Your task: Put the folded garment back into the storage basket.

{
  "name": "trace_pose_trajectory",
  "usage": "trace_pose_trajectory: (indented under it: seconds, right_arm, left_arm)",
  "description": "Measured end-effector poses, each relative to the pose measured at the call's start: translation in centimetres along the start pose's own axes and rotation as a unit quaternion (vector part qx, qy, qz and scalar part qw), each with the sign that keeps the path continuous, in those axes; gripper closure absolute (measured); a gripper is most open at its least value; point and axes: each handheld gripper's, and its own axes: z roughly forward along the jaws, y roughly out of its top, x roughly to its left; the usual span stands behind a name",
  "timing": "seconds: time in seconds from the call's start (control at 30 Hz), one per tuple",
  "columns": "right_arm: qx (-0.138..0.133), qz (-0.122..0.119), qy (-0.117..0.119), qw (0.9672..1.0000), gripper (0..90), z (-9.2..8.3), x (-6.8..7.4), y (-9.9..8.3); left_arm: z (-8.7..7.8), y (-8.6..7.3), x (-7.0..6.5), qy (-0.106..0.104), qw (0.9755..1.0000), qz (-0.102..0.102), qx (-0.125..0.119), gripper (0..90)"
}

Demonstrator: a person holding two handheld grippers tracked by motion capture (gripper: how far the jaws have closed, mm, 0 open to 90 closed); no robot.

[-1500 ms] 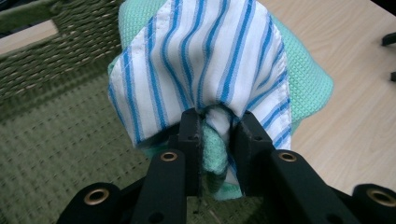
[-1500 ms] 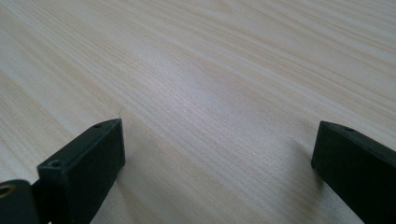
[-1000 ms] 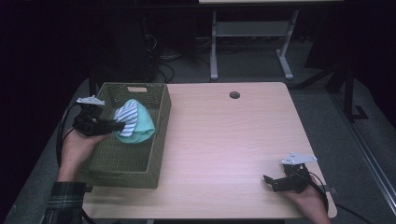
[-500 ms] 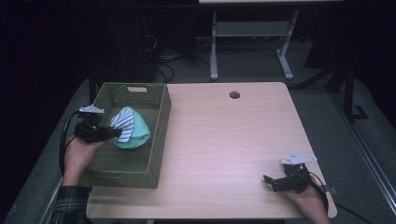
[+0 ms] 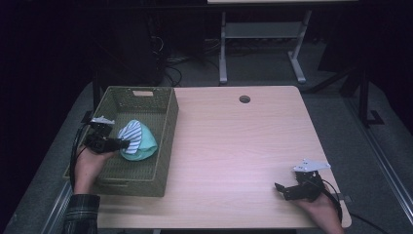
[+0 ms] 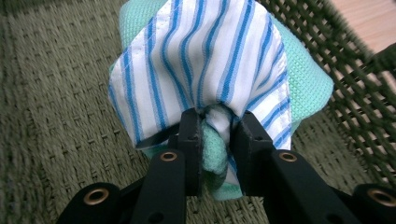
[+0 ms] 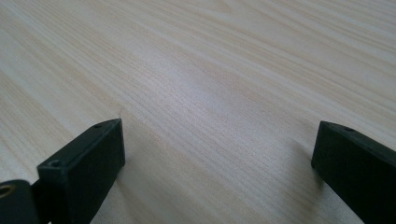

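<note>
My left gripper (image 5: 122, 144) (image 6: 217, 126) is shut on a bundle of cloths: a white cloth with blue stripes (image 5: 130, 136) (image 6: 205, 60) wrapped over a mint green cloth (image 5: 145, 146) (image 6: 306, 79). The bundle hangs low inside the olive woven basket (image 5: 168, 122) (image 6: 56, 93) at the table's left. Both pads pinch a bunched fold of the cloths. My right gripper (image 5: 281, 189) (image 7: 217, 149) rests low over the bare wooden table (image 5: 243, 146) (image 7: 210, 60) near its front right corner, jaws wide open with nothing between them.
A round cable hole (image 5: 244, 99) sits near the table's far edge. Beyond the table stand a metal frame's legs (image 5: 223, 53) and cables on a dark floor. The basket's wall (image 6: 345, 60) rises close to the right of the bundle.
My left gripper has carried the cloth bundle down into the basket and toward the near side. The right gripper has stayed put.
</note>
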Motion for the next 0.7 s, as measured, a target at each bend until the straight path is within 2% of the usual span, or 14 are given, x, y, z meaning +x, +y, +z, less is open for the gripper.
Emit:
trace_pose_trajectory:
  seconds: [0.1, 0.13, 0.23, 0.5, 0.7]
  right_arm:
    - [0.000, 0.000, 0.000, 1.0000, 2.1, 0.0, 0.0, 0.0]
    - [0.000, -0.001, 0.000, 1.0000, 2.1, 0.0, 0.0, 0.0]
    - [0.000, -0.001, 0.000, 1.0000, 2.1, 0.0, 0.0, 0.0]
    - [0.000, -0.001, 0.000, 1.0000, 2.1, 0.0, 0.0, 0.0]
    - [0.000, 0.000, 0.000, 1.0000, 2.0, 0.0, 0.0, 0.0]
  left_arm:
    - [0.7, -0.1, 0.2, -0.012, 0.9999, -0.008, 0.010, 73.5]
    - [0.9, -0.2, 0.2, -0.015, 0.9997, -0.006, 0.021, 73.4]
    - [1.5, -0.1, 0.1, -0.006, 0.9989, 0.002, 0.047, 73.0]
    - [2.3, -0.3, 0.0, -0.001, 0.9969, 0.003, 0.078, 70.5]
    - [2.9, -0.4, 0.0, 0.011, 0.9950, 0.005, 0.099, 62.8]
